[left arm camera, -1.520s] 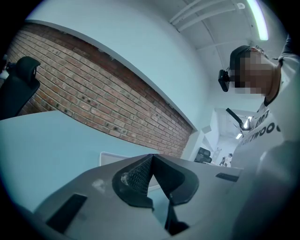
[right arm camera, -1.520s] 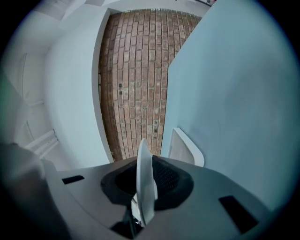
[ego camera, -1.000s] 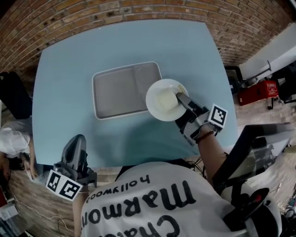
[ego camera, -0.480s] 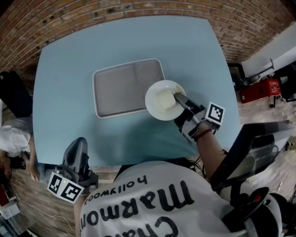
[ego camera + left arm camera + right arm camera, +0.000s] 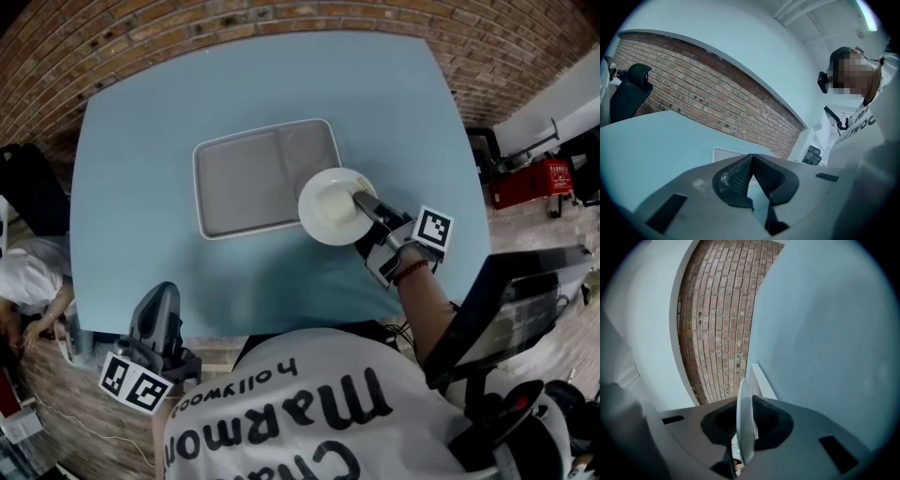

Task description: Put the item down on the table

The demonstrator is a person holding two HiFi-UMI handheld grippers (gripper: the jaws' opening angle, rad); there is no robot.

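Right gripper (image 5: 362, 202) is clamped on the near-right rim of the white plate (image 5: 327, 208), jaws narrow with the thin edge pinched between the pads. In the right gripper view the plate shows edge-on between them, lying parallel to the blue table (image 5: 234, 84). From the jaws the plate reaches out toward the grey tray (image 5: 202, 192). In the head view its far edge overlaps the tray's front right corner, while most of it hangs over bare table just right of the tray. Being round, it has no long axis to line up. The point is to keep it level and clear of the tray's raised rim, so the descent probably belongs slightly right of the tray. Whether it already touches anything I cannot tell. Left gripper (image 5: 156, 317), jaws together and empty, sits well apart, front-left of the tray, so the right hand is nearer.
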